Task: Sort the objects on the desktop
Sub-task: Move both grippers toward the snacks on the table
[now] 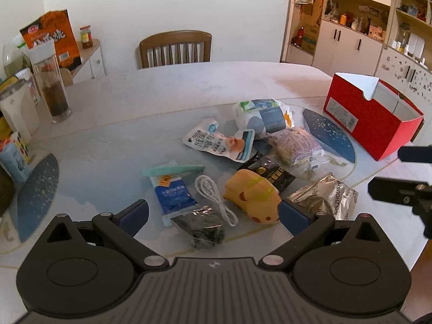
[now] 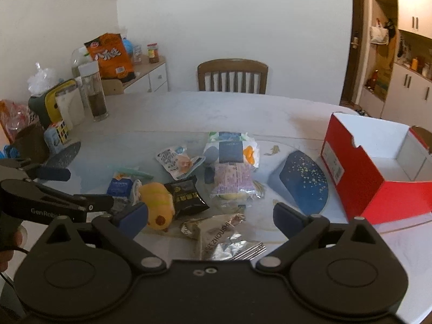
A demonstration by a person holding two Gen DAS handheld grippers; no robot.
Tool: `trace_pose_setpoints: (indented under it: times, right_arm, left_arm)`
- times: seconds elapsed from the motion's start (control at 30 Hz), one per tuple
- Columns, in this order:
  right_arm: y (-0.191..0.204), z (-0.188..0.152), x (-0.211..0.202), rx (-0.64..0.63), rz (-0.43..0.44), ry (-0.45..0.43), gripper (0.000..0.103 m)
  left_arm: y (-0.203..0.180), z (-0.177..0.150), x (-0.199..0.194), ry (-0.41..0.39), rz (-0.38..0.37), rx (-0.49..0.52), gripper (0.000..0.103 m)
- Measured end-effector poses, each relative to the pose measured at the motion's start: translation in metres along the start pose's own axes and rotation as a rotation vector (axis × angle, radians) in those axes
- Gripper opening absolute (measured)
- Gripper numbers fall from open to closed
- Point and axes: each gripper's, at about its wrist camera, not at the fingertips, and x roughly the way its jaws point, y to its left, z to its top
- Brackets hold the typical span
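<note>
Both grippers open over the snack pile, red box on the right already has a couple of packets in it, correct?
Not quite. The red box is empty: the right wrist view looks into it and shows only bare white walls and floor. The rest holds: left gripper and right gripper are both open over the snack pile, and the box sits on the right.

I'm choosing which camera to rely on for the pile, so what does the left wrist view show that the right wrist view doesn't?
Only the left wrist view shows the white cable and the dark crinkled packet by the open left claw. Only the right wrist view shows the red box's bare white floor and the door behind. Both show the yellow plush toy, silver foil bag, black snack packet and wooden chair.
</note>
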Motion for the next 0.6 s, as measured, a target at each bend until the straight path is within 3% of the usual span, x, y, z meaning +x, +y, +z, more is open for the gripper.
trace_pose_setpoints:
  times: [0.47, 0.6]
  right_arm:
    - [-0.02, -0.016, 0.046, -0.087, 0.073, 0.101, 0.1]
    - [-0.021, -0.02, 0.062, -0.094, 0.089, 0.125, 0.094]
  left_arm:
    - [0.003, -0.01, 0.035, 0.062, 0.032, -0.083, 0.102]
    - [0.003, -0.015, 0.045, 0.07, 0.057, -0.065, 0.102]
